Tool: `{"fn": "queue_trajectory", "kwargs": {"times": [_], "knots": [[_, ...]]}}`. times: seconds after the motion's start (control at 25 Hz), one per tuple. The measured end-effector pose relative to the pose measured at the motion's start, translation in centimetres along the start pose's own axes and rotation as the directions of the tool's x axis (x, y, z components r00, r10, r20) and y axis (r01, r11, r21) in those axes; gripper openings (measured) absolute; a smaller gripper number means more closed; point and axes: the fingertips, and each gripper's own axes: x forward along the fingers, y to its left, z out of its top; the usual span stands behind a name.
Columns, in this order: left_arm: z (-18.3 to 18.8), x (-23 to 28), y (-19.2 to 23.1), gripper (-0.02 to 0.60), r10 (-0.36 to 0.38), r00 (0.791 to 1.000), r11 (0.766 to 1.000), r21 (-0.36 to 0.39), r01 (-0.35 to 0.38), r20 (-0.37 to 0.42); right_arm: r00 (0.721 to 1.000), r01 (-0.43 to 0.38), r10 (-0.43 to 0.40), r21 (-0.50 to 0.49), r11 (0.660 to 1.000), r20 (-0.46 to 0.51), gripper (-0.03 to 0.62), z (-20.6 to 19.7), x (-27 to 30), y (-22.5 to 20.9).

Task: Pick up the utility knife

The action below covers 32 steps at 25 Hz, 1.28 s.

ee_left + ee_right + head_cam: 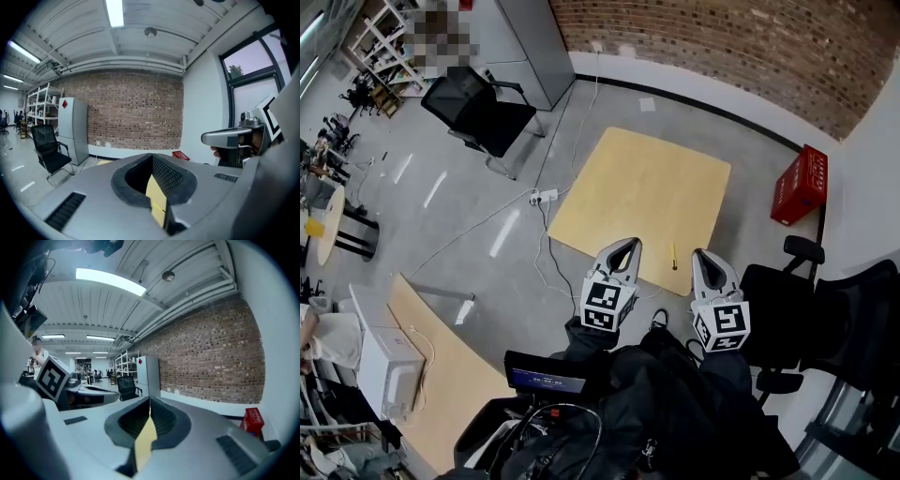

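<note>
Utility knife (673,255) — tiny, barely discernible.

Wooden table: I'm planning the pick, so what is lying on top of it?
Only a yellow utility knife shows on the table, close to its near edge. The left tool and right tool cover parts of that edge, so anything beneath them is unseen.
</note>
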Motion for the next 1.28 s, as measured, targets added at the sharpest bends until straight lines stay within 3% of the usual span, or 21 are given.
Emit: {"fn": "queue_trajectory", "kwargs": {"times": [0.52, 0.88, 1.28], "knots": [[-0.7, 4.6, 0.0, 0.0, 0.038, 0.998, 0.998, 0.051, -0.036, -0.047, 0.998, -0.047, 0.051, 0.09, 0.995, -0.033, 0.006, -2.2, 3.5, -4.1], [-3.6, 4.4, 3.8, 0.0, 0.057, 0.992, 0.998, -0.009, -0.058, -0.111, 0.989, -0.097, 0.108, 0.108, 0.989, -0.101, 0.006, -4.2, 8.2, -1.3], [-9.7, 7.0, 7.2, 0.0, 0.009, 0.972, 0.994, -0.106, -0.035, -0.233, 0.966, -0.038, 0.073, 0.141, 0.989, -0.248, 0.006, -9.8, 11.1, -0.7]]}}
